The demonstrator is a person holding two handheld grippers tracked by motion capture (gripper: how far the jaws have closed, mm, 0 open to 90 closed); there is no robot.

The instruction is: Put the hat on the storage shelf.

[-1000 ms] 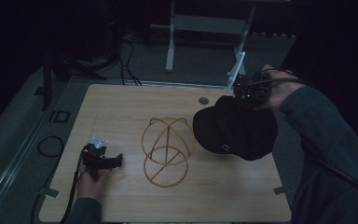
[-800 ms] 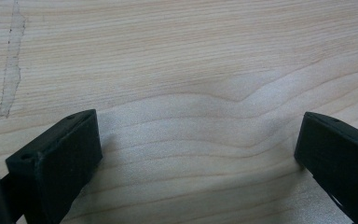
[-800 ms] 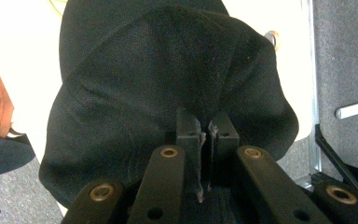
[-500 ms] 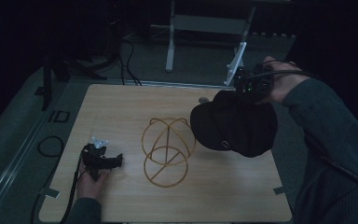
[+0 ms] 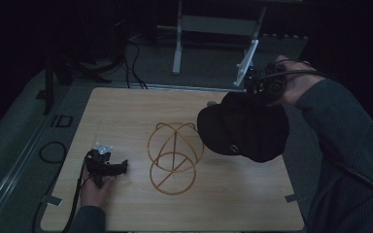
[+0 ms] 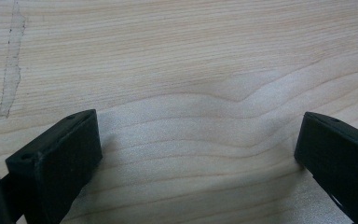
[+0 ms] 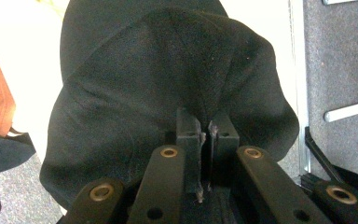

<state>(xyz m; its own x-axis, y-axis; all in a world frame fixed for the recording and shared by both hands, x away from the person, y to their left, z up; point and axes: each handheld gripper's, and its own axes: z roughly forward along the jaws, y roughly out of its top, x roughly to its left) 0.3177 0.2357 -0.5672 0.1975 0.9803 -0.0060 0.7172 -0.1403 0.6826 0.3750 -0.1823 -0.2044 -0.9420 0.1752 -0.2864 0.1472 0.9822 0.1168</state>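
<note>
Right claw (image 5: 252, 90) is gripping a black cap (image 5: 243, 127), jaws pinched together on a fold of the fabric, clear in the right gripper view (image 7: 205, 135). Cap is hanging in the air at the far right of the surface (image 5: 126, 111), just beside the wire cap stand (image 5: 174, 156), not touching it as far as I can tell. Compared with a second ago the cap is sitting higher and slightly more toward the stand, hand lifted and pulled back a bit; stand hasn't budged. Reads like the carry toward the stand is underway, with the cap not yet over the dome. Left claw (image 5: 108, 167) is resting on the near left of the surface, jaws wide apart (image 6: 196, 154) on bare wood, holding nothing, unchanged. Next likely: bringing the cap over the wire dome and lowering.
</note>
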